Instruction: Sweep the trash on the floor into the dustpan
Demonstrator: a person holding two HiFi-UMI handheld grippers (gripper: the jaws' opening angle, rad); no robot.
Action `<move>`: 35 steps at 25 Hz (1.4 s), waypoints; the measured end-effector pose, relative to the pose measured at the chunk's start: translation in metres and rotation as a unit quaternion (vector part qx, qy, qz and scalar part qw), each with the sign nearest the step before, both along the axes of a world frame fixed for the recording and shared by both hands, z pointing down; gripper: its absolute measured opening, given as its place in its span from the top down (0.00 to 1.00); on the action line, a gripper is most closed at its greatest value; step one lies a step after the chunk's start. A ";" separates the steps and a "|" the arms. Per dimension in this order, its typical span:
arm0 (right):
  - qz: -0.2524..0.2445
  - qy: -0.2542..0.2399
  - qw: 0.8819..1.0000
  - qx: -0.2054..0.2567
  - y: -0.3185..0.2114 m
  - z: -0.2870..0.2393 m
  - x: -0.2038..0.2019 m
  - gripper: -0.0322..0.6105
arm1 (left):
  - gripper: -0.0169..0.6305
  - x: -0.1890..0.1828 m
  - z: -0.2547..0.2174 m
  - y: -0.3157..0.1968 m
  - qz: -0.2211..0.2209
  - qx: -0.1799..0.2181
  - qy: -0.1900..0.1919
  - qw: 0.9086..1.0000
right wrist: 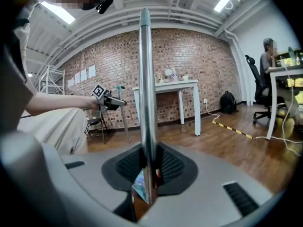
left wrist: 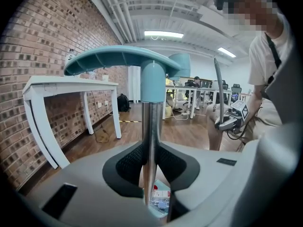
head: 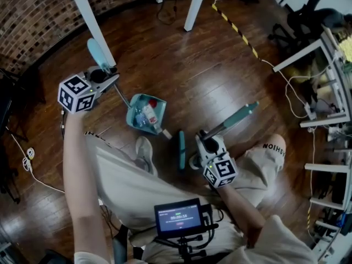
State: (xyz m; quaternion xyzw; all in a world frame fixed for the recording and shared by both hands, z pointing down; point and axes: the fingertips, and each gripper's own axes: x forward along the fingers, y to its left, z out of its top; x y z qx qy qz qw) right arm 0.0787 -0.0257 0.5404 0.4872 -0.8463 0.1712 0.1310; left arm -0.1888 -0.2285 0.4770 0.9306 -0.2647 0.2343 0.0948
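Left tool [head: 109, 79]: clamped on the dustpan pole [left wrist: 150, 141].
Right tool [head: 205, 138]: clamped on the broom pole [right wrist: 146, 103].
Dustpan [head: 131, 114]: on the floor [head: 181, 65] between the tools, trash [head: 148, 114] inside.
Broom head [head: 181, 150]: just right of it.

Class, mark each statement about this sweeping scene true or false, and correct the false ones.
1. The left gripper is shut on the dustpan's handle. True.
2. The dustpan is empty. False: trash lies in it.
3. The right gripper is shut on the broom pole. True.
4. The broom head rests inside the dustpan. False: it is on the floor, outside the dustpan.
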 end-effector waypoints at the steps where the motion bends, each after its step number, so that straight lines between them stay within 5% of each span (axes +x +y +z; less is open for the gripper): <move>1: -0.010 -0.001 1.000 -0.004 0.003 0.001 -0.006 0.82 | 0.86 0.001 0.000 0.001 0.005 0.000 -0.001 1.000; 10: -0.081 -0.008 0.996 -0.023 0.016 0.002 -0.042 0.82 | 0.86 0.007 0.001 0.008 0.039 -0.010 -0.002 0.999; 23: -0.031 -0.075 0.994 0.067 -0.076 -0.034 -0.069 0.82 | 0.86 0.013 0.007 0.014 0.051 -0.033 -0.004 0.998; 35: -0.007 -0.047 0.997 0.056 -0.042 -0.062 0.011 0.82 | 0.86 0.011 0.008 0.011 0.041 -0.027 -0.019 0.999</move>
